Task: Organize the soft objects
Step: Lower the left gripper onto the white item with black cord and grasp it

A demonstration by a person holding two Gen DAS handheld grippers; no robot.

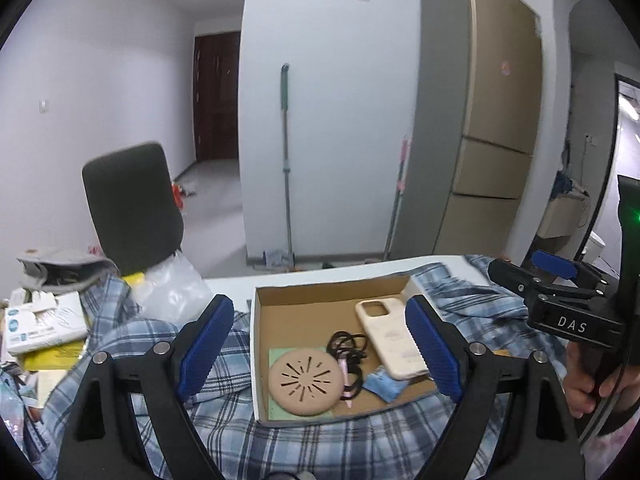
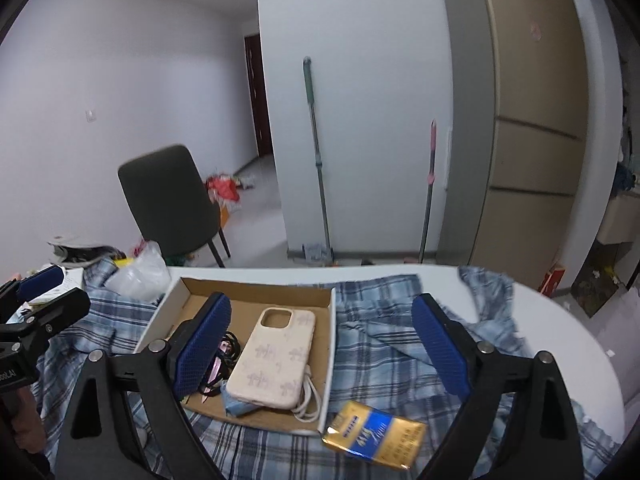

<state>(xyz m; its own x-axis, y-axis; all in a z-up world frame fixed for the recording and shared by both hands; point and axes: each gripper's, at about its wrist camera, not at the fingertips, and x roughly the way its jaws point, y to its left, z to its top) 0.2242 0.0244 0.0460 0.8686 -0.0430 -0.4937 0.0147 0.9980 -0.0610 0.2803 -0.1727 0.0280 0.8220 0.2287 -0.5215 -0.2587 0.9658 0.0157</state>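
Observation:
A blue plaid shirt lies spread over the white table. On it rests a shallow cardboard box holding a cream phone case, a round tan disc and a black cord. My left gripper hovers open above the box with nothing between its blue pads. My right gripper is open too, above the box's right side and the shirt, and it shows at the right edge of the left wrist view.
A gold and blue packet lies on the shirt by the box's near corner. Papers and cartons and a clear plastic bag crowd the table's left. A dark chair, two mops and a fridge stand beyond.

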